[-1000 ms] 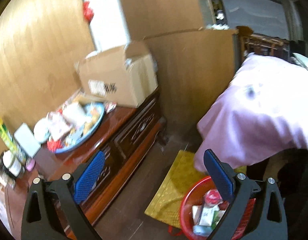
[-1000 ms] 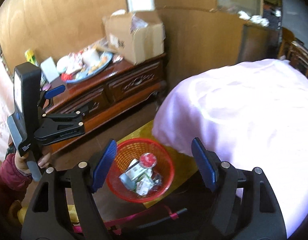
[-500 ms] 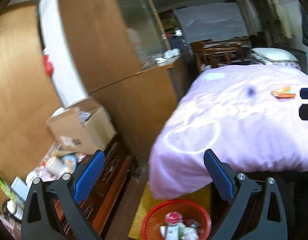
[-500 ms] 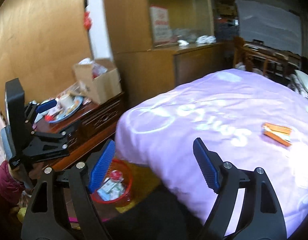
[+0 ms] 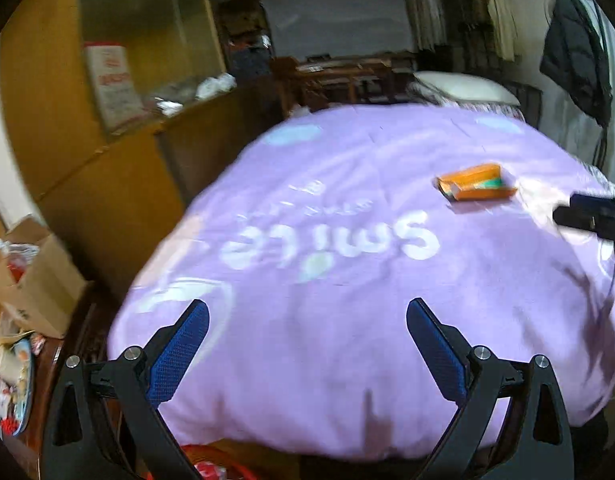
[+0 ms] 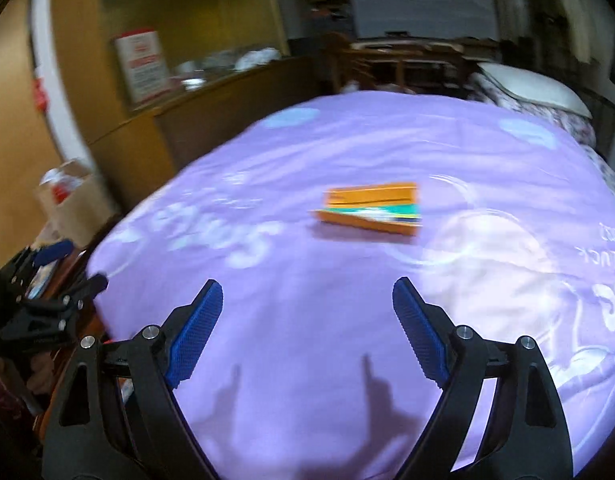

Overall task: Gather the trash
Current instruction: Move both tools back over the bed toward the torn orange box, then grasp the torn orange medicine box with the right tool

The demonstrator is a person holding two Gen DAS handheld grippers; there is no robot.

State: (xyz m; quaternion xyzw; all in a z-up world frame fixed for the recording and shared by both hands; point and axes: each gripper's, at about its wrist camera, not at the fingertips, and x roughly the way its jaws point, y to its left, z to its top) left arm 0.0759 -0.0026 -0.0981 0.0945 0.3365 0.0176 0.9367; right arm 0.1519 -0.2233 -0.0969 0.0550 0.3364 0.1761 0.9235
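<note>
A flat orange carton [image 6: 370, 210] lies on the soft lilac bedspread [image 6: 307, 280]. Both the right gripper [image 6: 305, 308] and left gripper [image 5: 307, 328] gape wide, empty. A cardboard box [image 5: 31, 280] sits left of the bedspread.

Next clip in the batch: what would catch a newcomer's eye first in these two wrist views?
The orange box stands out first, lying alone on the purple bedspread straight ahead of the right gripper, whose jaws are wide open. The large white "Smile" lettering on the bedspread comes next, ahead of the equally open left gripper. A red basket just peeks in at the bottom edge of the left view.
</note>
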